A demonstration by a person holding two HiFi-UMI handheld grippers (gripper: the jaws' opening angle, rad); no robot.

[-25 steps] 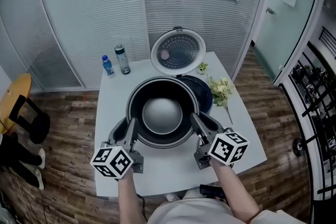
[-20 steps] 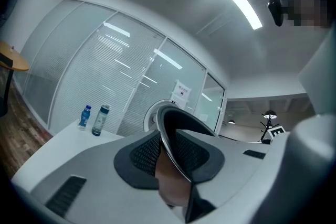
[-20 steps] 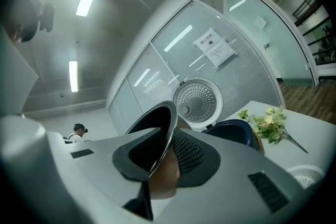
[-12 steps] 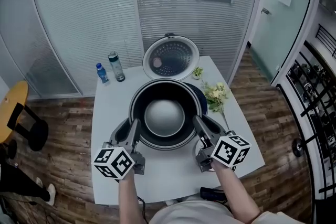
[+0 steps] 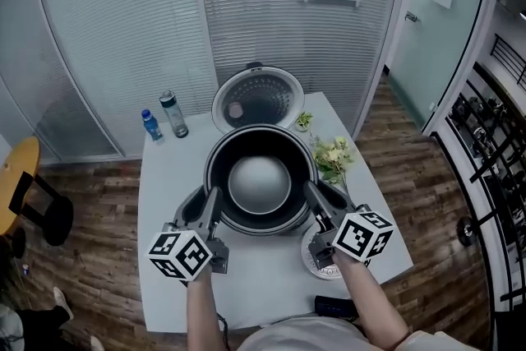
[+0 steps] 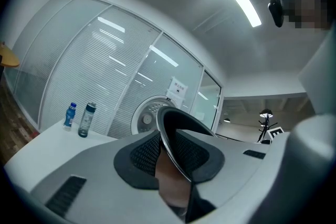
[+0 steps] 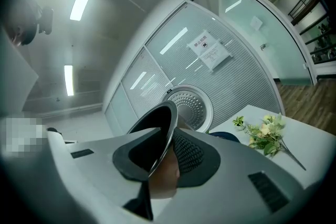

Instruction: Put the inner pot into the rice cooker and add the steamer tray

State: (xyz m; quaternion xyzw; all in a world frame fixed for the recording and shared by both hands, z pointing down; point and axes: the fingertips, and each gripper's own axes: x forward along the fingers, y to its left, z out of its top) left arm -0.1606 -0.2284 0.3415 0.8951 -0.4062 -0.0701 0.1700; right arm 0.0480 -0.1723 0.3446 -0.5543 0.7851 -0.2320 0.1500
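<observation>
The inner pot (image 5: 260, 185) is held up off the white table (image 5: 164, 177) between the two grippers, its mouth upward and its pale rounded bottom showing inside the dark wall. The left gripper (image 5: 209, 205) has the pot's left rim pinched between its jaws. In the left gripper view the thin metal edge runs straight down between the dark ribbed pads (image 6: 144, 152), one pad inside the pot and one outside. The right gripper (image 5: 312, 197) does the same on the opposite rim, its jaws closed narrow on the metal edge. So the pot hangs between the two, gripped only at its lip.

Just behind the pot stands the rice cooker, its round lid (image 5: 253, 99) tipped up and open with the perforated inner face towards me. A bit of the dark blue body (image 7: 227, 137) peeps out past the right gripper; how far the pot sits above it I cannot tell.

On the table below the right gripper lies a round pale perforated disc (image 5: 322, 272), seemingly the steamer tray. A spray of flowers (image 5: 331, 159) lies to the right of the pot, and two bottles (image 5: 173, 114) stand at the far left corner.
</observation>
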